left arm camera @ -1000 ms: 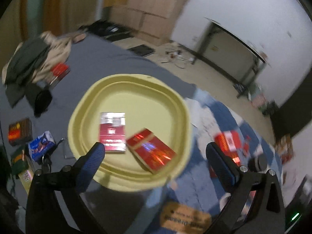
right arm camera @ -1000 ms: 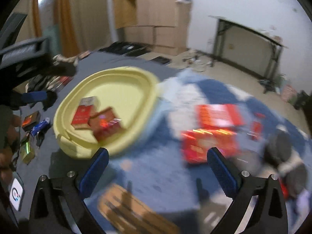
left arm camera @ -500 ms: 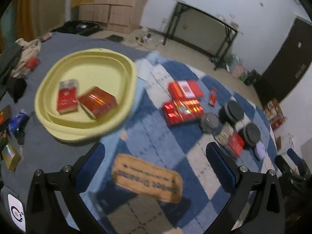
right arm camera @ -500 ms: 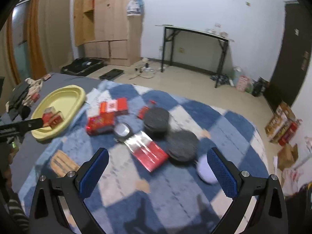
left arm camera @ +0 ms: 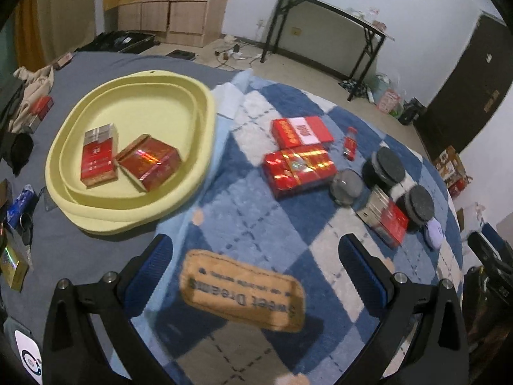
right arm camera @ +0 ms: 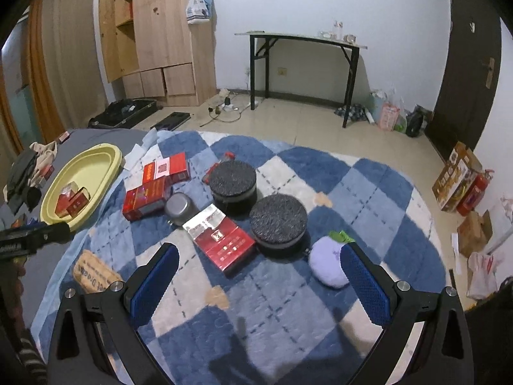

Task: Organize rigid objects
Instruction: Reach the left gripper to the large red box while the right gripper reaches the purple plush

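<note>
Right wrist: red box [right arm camera: 224, 243] beyond hand-held gripper [right arm camera: 256, 284].

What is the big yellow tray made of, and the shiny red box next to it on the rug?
The yellow tray looks like matte plastic, maybe soft: smooth, one even colour, rounded rolled rim. The shiny red box looks like cardboard in glossy foil or film wrap: sharp corners, rainbow glints. The blue checked rug looks like fluffy fabric.

Dim indoor light, fisheye-warped edges
</note>
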`<action>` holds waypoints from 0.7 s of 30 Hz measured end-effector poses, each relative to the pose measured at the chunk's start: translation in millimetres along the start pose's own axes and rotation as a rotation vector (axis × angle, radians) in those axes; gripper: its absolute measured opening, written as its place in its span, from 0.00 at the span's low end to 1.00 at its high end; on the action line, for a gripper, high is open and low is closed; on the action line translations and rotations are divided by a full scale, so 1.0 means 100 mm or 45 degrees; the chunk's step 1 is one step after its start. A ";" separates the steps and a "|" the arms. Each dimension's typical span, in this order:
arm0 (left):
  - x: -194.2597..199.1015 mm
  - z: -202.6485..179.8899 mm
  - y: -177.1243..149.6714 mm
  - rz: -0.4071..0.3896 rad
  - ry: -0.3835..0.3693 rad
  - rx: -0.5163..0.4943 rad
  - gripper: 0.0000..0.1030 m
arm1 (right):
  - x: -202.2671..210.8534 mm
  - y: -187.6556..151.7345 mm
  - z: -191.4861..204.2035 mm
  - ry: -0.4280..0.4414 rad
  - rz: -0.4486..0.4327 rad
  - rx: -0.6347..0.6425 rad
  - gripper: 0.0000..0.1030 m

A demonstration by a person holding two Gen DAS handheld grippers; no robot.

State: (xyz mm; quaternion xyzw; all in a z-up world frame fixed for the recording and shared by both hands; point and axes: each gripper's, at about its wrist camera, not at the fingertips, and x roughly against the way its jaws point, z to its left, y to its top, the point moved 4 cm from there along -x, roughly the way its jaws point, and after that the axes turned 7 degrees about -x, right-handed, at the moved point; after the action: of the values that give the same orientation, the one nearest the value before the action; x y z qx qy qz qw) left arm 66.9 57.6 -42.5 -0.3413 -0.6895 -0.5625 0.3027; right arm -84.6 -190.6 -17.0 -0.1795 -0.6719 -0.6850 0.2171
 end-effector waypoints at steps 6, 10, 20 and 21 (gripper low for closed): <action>-0.13 0.14 0.08 -0.004 -0.056 0.051 1.00 | -0.10 -0.17 -0.60 0.034 0.088 0.013 1.00; -0.34 0.02 0.12 0.084 -0.170 0.130 1.00 | -0.17 -0.32 -0.96 0.021 0.173 -0.024 1.00; -0.92 -0.40 0.45 0.215 -0.010 0.090 1.00 | -0.29 -0.34 -1.52 -0.039 0.273 -0.270 1.00; -0.98 -0.42 0.48 0.223 0.000 0.093 1.00 | -0.34 -0.31 -1.52 -0.033 0.288 -0.302 1.00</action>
State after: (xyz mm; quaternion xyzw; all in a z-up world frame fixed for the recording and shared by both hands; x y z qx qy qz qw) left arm 164.6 10.1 -85.9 -0.3892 -0.6772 -0.5082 0.3629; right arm -66.4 -340.0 -66.4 -0.2870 -0.5646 -0.7284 0.2615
